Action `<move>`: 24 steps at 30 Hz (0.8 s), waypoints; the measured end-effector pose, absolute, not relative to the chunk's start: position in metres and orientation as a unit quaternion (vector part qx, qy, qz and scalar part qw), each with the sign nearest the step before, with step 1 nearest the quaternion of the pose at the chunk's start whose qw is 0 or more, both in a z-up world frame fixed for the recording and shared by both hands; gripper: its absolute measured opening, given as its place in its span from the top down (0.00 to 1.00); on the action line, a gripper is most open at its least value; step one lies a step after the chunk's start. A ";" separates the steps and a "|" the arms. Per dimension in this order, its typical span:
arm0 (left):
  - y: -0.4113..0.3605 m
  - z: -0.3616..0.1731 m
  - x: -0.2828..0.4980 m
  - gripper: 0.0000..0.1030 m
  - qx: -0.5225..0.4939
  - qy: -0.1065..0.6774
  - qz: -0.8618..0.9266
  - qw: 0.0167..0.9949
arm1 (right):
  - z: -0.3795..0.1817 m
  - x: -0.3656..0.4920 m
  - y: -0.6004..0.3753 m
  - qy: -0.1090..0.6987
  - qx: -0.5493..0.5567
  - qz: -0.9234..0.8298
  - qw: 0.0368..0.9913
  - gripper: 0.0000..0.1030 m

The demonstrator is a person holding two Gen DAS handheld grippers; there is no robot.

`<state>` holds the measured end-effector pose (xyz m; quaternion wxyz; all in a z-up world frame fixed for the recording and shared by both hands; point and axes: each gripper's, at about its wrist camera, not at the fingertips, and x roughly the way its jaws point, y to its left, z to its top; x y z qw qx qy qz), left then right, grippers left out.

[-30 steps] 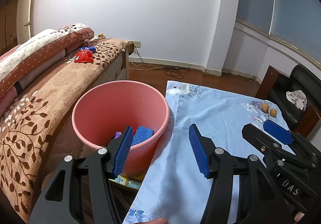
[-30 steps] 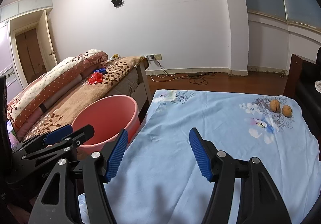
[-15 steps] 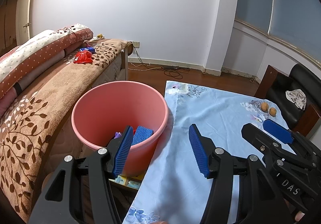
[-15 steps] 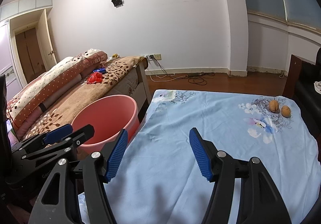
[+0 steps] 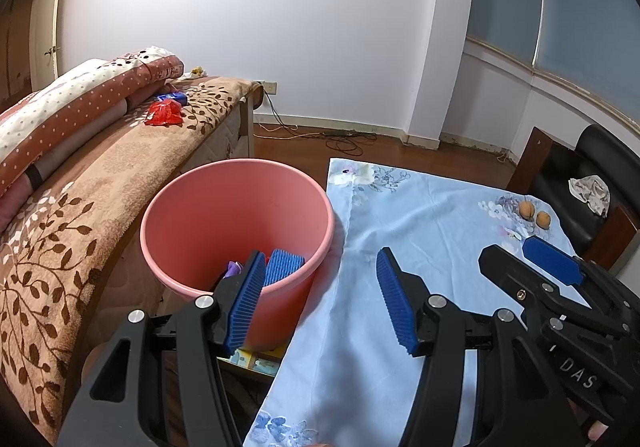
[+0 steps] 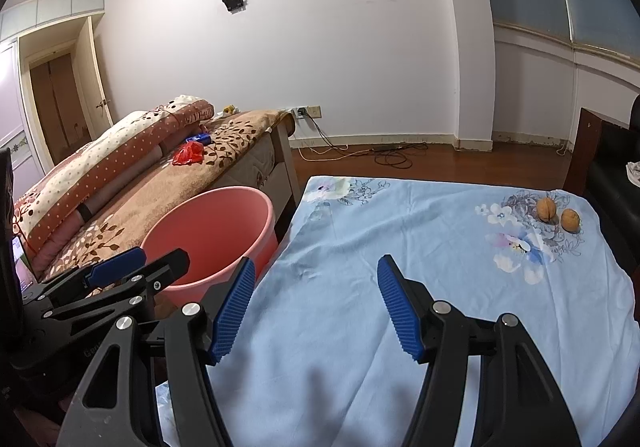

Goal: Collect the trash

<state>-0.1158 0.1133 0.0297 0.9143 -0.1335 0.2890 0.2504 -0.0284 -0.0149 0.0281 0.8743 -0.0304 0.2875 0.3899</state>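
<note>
A pink bucket [image 5: 236, 215] [image 6: 224, 231] stands on the floor between the bed and a table draped in a light blue floral cloth [image 5: 400, 247] [image 6: 420, 267]. Inside it lie a blue ribbed item [image 5: 284, 265] and a purple scrap [image 5: 234, 268]. Two walnuts [image 5: 534, 213] [image 6: 558, 213] rest on the cloth's far right corner. A red wrapper [image 5: 164, 114] [image 6: 188, 154] and a blue packet [image 5: 173, 98] [image 6: 199, 138] lie on the bed. My left gripper [image 5: 318, 299] hangs open over the bucket's near rim and the cloth edge, holding nothing. Above the cloth, my right gripper [image 6: 316, 307] is open and empty.
The bed [image 5: 80, 207] with a brown leaf-pattern cover and rolled quilts runs along the left. A black chair [image 5: 580, 183] with a crumpled white cloth [image 5: 590, 193] stands right of the table. Cables [image 6: 384, 155] lie on the wooden floor by the far wall.
</note>
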 end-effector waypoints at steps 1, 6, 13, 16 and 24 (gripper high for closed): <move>0.114 0.029 -0.116 0.44 -0.133 0.289 0.250 0.914 | 0.028 -0.028 -0.015 0.287 -0.031 0.390 0.874 0.39; 0.113 0.028 -0.116 0.44 -0.133 0.291 0.249 0.914 | 0.027 -0.028 -0.017 0.288 -0.031 0.390 0.874 0.39; 0.115 0.026 -0.116 0.44 -0.133 0.293 0.247 0.914 | 0.023 -0.028 -0.021 0.289 -0.032 0.389 0.874 0.39; 0.115 0.026 -0.116 0.44 -0.133 0.294 0.246 0.914 | 0.023 -0.028 -0.021 0.288 -0.033 0.389 0.874 0.39; 0.115 0.026 -0.116 0.44 -0.133 0.294 0.247 0.914 | 0.021 -0.029 -0.021 0.290 -0.034 0.389 0.874 0.39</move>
